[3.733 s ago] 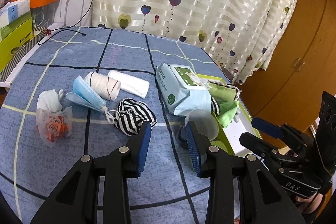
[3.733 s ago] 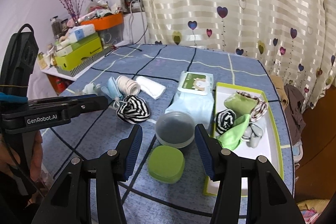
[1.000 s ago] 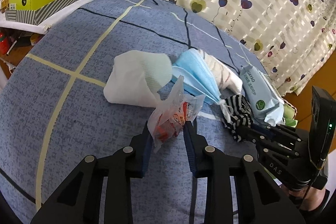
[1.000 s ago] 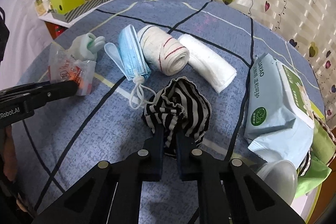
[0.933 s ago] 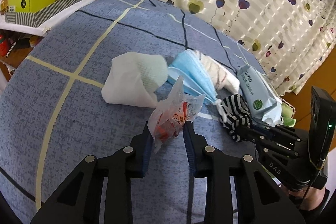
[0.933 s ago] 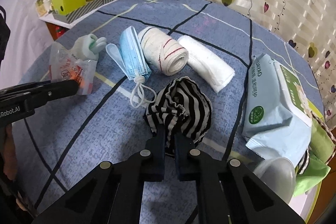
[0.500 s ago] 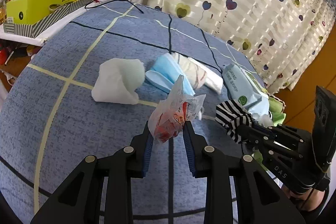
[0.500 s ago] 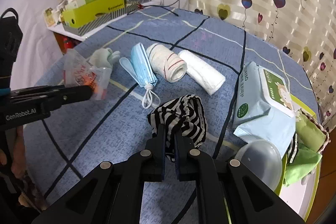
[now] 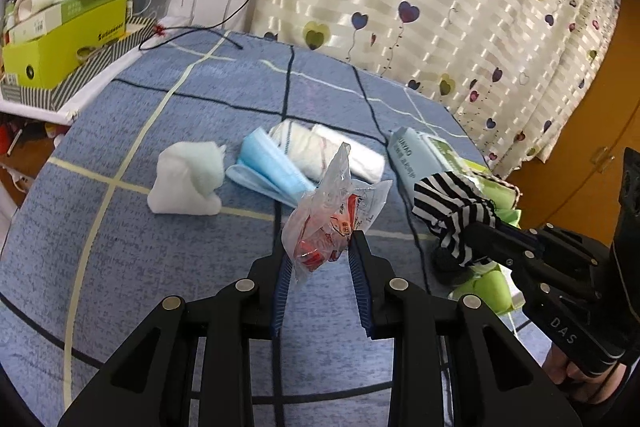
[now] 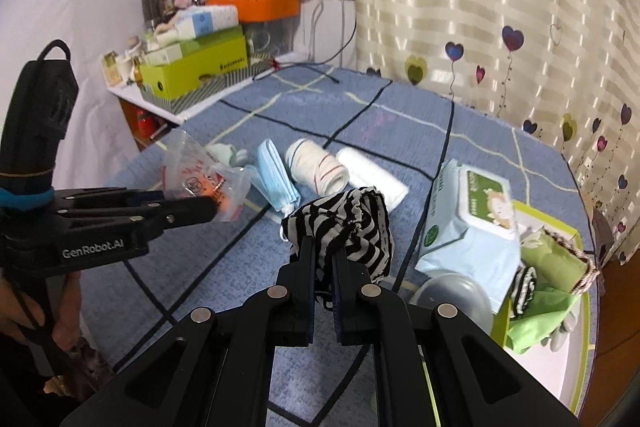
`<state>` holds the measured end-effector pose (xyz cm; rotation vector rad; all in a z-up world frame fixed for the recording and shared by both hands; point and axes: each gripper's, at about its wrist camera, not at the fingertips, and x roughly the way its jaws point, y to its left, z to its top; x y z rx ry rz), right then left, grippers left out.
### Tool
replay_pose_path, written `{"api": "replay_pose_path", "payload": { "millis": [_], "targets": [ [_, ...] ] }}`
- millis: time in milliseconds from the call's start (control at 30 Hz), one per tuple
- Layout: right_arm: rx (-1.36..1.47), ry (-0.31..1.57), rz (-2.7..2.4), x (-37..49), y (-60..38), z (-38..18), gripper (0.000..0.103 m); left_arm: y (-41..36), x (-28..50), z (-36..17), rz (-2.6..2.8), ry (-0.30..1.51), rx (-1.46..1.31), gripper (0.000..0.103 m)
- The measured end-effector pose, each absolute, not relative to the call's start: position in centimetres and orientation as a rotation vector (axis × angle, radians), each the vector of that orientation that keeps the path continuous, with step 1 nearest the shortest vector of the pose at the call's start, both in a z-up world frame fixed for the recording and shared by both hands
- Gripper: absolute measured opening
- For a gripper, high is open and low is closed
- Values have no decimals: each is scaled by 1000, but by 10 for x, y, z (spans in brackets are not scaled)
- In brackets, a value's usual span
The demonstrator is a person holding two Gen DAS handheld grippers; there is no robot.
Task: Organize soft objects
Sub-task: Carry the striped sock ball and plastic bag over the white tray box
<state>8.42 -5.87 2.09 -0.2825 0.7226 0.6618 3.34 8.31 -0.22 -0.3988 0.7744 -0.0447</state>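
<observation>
Crinkled clear plastic packet (image 9: 332,223) pinched in my left fingers (image 9: 280,259), above the blue worktop (image 9: 160,247).
Right view: my right fingers (image 10: 306,259) press together on the striped cloth (image 10: 352,227), lifted just beside the wipes pack (image 10: 468,227).

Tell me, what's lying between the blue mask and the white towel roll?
A rolled sock with red stripes lies between the mask and the towel roll, plainest in the right wrist view.

A lived-in home room: heart-print curtains (image 9: 440,7) hang beyond the bench (image 9: 160,247), a wooden wardrobe (image 9: 580,131) stands right, and a cluttered shelf (image 10: 192,67) of boxes and jars sits left.
</observation>
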Motion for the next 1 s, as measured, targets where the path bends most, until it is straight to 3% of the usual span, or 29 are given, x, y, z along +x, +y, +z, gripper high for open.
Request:
{"api": "replay_pose_path", "payload": {
  "millis": [1000],
  "targets": [
    [-127, 610, 449, 61, -203, 59, 7, -33, 46, 55, -225, 717, -236, 30]
  ]
}}
